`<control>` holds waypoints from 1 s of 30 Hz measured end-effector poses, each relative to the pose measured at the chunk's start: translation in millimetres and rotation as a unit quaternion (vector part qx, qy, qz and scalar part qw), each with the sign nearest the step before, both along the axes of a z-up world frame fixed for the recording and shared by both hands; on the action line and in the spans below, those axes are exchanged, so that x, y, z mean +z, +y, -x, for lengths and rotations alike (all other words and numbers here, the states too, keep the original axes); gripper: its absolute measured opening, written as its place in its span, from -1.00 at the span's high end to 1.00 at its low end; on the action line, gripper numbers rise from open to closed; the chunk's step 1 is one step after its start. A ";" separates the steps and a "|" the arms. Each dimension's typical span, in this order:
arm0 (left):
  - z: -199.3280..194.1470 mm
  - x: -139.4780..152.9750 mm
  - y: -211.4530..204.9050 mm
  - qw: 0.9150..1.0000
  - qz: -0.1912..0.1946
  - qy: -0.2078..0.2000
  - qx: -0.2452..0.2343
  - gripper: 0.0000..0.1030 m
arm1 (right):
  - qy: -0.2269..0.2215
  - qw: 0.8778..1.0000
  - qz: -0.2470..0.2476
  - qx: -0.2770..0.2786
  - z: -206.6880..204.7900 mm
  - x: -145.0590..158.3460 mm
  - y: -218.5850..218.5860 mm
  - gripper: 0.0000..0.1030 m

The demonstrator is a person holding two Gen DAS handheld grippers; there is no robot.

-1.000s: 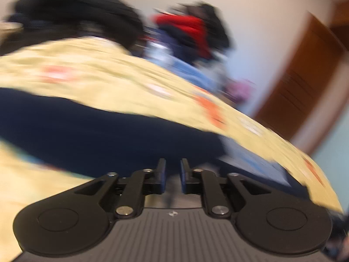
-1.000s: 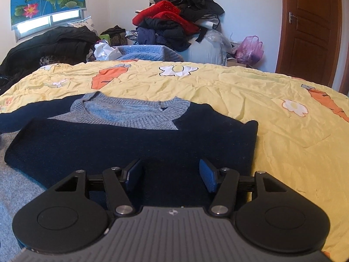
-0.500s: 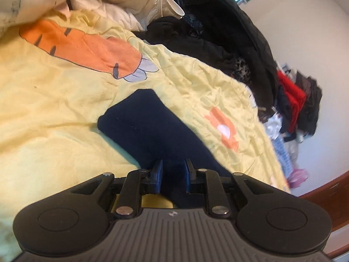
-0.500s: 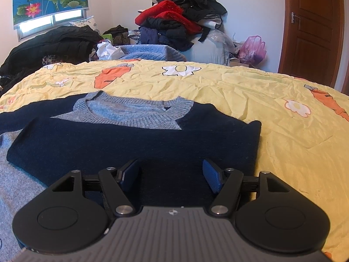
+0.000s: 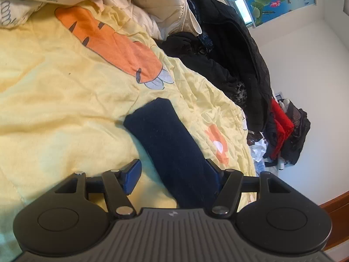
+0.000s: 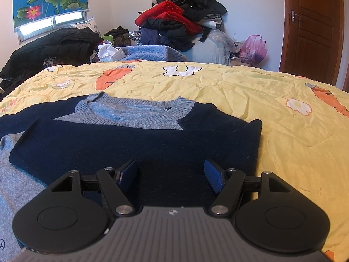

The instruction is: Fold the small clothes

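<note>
Left gripper (image 5: 173, 178) gapes over the navy sleeve (image 5: 168, 144) lying on the yellow bedspread (image 5: 54, 109); right gripper (image 6: 171, 175) hangs apart above the sweater (image 6: 141, 144); pinch the cuff squarely, then fold inward

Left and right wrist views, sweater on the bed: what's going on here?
A person with two handheld claws is folding a navy and grey knit sweater laid flat on a yellow carrot-print bedsheet. One sleeve lies folded across the chest. The other navy sleeve stretches out over the sheet, running between the fingers of the left claw, which is open and not gripping it. The right claw hangs open over the sweater's body, holding nothing.
</note>
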State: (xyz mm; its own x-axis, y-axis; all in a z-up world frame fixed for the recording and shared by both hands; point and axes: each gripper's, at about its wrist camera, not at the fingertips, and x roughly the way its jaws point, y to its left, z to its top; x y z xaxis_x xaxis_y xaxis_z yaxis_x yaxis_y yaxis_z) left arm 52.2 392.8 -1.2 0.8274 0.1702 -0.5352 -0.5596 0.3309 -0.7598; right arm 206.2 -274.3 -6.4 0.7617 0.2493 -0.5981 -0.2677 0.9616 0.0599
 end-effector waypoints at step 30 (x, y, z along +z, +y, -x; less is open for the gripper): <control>-118.7 31.0 -313.2 0.885 -0.378 0.045 -0.267 0.87 | 0.002 1.000 -0.022 0.000 1.2 0.5 -3.4 -0.42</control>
